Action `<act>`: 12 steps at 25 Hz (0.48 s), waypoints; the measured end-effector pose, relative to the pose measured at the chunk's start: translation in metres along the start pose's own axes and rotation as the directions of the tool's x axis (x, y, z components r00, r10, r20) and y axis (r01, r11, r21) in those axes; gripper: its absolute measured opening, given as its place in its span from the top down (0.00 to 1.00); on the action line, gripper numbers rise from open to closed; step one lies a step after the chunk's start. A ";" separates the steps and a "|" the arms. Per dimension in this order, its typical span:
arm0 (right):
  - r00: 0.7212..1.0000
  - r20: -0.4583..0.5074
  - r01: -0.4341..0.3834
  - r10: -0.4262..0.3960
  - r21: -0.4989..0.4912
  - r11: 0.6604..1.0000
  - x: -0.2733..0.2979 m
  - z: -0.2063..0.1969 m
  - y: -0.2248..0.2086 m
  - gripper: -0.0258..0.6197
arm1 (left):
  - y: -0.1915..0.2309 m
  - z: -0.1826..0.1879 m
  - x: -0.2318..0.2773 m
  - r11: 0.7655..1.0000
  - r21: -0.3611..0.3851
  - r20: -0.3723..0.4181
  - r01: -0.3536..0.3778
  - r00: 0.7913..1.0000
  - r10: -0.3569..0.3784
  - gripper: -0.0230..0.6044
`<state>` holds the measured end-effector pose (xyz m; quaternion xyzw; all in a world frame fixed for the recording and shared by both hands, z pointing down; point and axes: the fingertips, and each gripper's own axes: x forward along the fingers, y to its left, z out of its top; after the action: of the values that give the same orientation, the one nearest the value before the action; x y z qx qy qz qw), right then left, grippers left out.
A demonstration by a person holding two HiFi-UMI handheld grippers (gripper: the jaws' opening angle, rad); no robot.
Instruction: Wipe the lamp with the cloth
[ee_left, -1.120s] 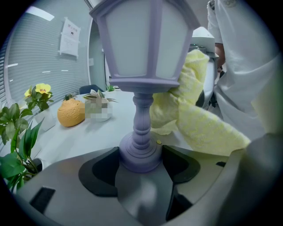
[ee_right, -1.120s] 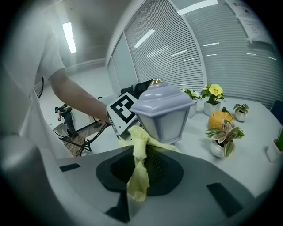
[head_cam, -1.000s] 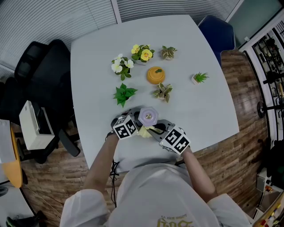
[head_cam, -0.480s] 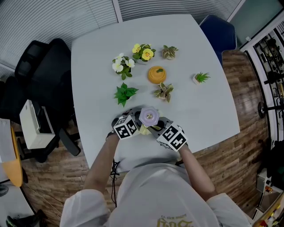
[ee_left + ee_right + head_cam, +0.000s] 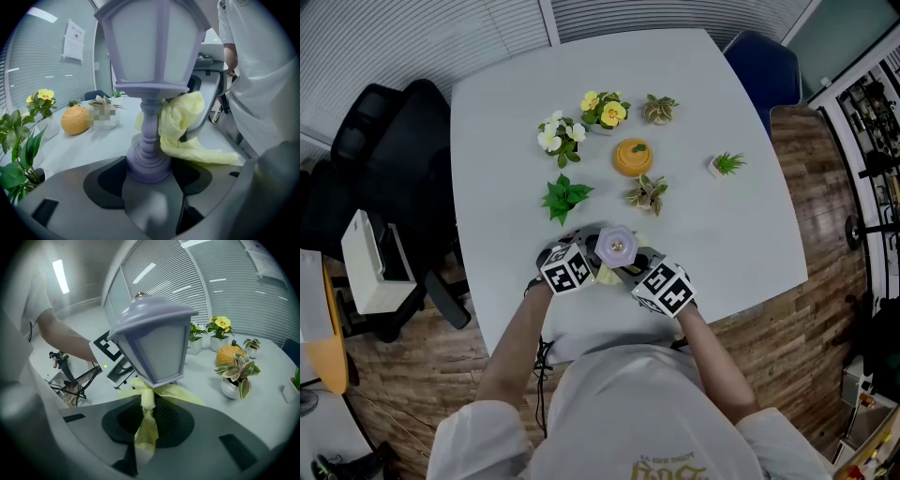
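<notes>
Lamp (image 5: 615,247) upright near tabletop (image 5: 722,225) near edge, base clamped in left hand-held gripper (image 5: 149,180); right hand-held gripper (image 5: 149,427), closed on yellow cloth (image 5: 180,123), presses it against stem (image 5: 149,126) right side.

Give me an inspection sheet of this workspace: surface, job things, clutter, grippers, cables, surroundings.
Surface: white table, rounded corners.
Job's things: purple lamp upright; yellow cloth against its stem.
Clutter: six potted plants and an orange ornament behind the lamp.
Grippers: left hand-held gripper shut on the lamp's base; right hand-held gripper shut on the cloth.
Cables: black cable below the table edge, at the person's left.
Surroundings: black chair left, blue chair far right, wood floor.
</notes>
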<state>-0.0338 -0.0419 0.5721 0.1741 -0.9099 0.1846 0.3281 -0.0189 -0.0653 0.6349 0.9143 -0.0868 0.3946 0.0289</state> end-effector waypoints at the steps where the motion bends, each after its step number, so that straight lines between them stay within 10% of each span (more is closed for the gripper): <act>1: 1.000 -0.017 0.010 -0.010 0.000 1.000 0.001 -0.004 -0.002 0.87 | 0.000 0.000 0.000 1.000 0.000 0.000 -0.001 1.000 0.001 0.48; 12: 0.996 -0.076 0.044 -0.041 0.036 0.998 0.009 -0.021 -0.014 0.87 | 0.000 0.001 0.000 1.000 0.001 0.001 0.000 1.000 0.000 0.48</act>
<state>-0.0228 -0.0466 0.5966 0.1923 -0.8893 0.2014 0.3628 -0.0187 -0.0655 0.6342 0.9145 -0.0869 0.3941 0.0284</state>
